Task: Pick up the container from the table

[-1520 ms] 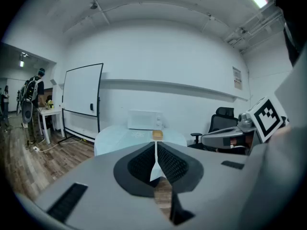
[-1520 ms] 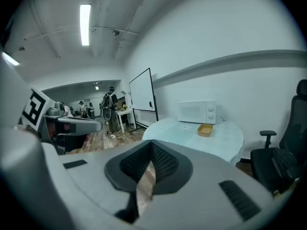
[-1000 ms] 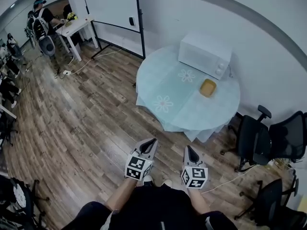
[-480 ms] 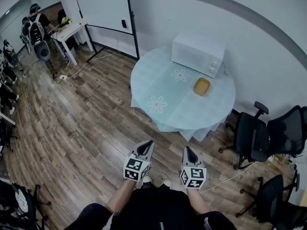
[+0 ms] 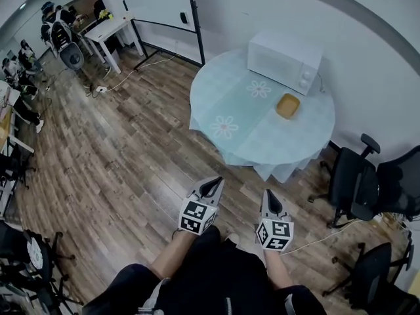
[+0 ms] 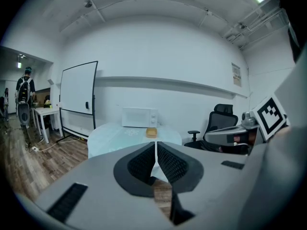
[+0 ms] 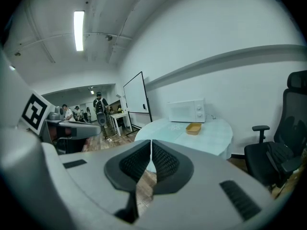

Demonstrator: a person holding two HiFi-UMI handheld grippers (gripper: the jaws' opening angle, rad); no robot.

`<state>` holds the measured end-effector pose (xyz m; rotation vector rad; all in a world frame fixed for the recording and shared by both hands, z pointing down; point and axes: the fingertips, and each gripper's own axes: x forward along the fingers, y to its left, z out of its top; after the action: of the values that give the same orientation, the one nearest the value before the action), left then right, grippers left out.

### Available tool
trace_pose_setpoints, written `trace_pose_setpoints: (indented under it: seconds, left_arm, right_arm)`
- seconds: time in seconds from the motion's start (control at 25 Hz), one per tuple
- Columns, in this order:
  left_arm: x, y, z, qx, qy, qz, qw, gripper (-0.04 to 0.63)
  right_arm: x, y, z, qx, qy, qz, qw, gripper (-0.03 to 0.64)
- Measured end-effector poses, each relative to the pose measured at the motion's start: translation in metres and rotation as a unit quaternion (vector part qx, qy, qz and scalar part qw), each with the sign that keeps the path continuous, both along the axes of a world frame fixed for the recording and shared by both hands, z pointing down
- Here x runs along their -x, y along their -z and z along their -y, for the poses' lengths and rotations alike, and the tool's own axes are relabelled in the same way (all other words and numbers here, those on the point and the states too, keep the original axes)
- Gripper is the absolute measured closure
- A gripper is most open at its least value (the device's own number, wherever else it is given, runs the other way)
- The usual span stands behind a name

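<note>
Left claw and right claw, side by side in front of the person, each pointing a little below level toward the round worktop. Both are pressed together: in the left gripper view and in the right gripper view the ribbed pads meet along a thin seam with nothing between them, and neither touches anything. Beneath them lies bare wooden floor, with a pale cable running past the person's right side. The container, a shallow yellow-orange tray, sits on the far right part of the worktop, just in front of the white microwave and well apart from both claws. Black office chairs stand to the right of the worktop; a whiteboard and several people lie further off to the left.

Judged risks: a claw that arrives pressed together would shove the light tray across the cloth or against the microwave instead of taking its rim, so it must spread first. The tray's low wall gives little to pinch, so a shallow or skewed bite may let it tip. The cable could catch a foot on the approach
</note>
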<state>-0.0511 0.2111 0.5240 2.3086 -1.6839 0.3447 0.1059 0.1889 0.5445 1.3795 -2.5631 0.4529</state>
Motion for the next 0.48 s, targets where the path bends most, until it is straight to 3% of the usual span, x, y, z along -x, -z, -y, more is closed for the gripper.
trace_pose_setpoints:
  seconds: [0.48]
  left_arm:
    - [-0.019, 0.002, 0.012, -0.005, -0.002, 0.004, 1.0000, 0.569]
  right_arm:
    - [-0.009, 0.001, 0.009, -0.004, 0.007, 0.008, 1.000, 0.591]
